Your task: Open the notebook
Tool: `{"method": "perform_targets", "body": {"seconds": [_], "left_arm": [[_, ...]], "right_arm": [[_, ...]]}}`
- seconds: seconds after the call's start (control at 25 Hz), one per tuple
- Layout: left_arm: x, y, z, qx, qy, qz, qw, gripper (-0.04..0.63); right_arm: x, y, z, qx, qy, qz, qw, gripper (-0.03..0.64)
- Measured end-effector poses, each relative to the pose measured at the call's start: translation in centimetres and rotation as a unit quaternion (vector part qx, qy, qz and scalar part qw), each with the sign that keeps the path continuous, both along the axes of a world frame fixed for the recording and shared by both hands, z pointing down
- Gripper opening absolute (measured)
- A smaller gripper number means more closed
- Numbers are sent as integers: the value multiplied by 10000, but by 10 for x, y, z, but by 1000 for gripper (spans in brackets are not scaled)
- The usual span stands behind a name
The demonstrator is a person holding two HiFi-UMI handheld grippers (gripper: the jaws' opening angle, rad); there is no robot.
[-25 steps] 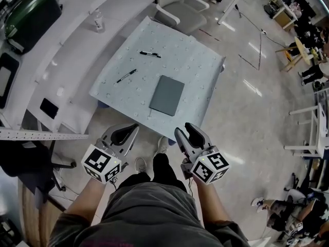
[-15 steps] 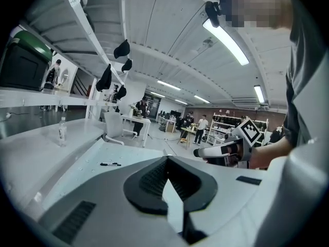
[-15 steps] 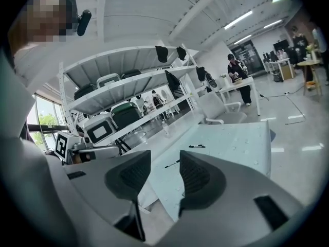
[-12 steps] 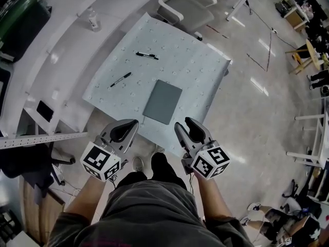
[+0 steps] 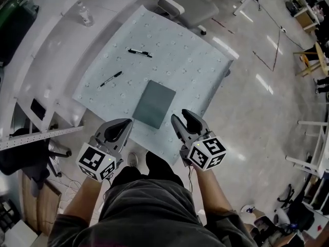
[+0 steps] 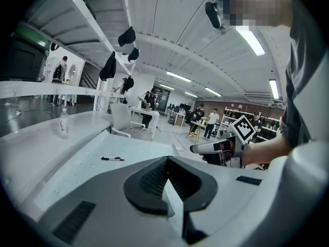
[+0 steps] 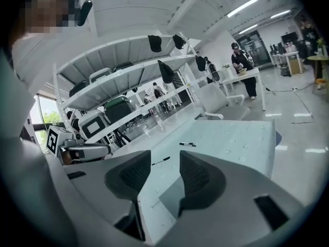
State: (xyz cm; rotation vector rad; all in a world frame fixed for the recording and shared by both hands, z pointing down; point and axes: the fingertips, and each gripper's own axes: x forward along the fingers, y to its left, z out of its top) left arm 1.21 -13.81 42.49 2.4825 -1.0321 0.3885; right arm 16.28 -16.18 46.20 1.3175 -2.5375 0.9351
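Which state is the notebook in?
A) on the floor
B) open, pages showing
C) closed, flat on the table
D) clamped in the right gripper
C: the notebook lies closed, cover up, on the table. The left gripper and the right gripper are both short of it and hold nothing.

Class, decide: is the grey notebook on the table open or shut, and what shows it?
Shut. The notebook lies flat on the table as one plain grey cover; no pages or spread halves show.
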Motion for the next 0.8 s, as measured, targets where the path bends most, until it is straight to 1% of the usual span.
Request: {"method": "perform_targets", "body": {"seconds": [0.32,0.8], "left_arm": [[17,-23,35,-240,-156,-162,9995,1],[19,-43,79,-479,-213,-211,9984,0]], "right_arm": [[15,-35,49,-332,8,-184,9993,160],[18,-68,108,-595,219,-207,9978,160]]}}
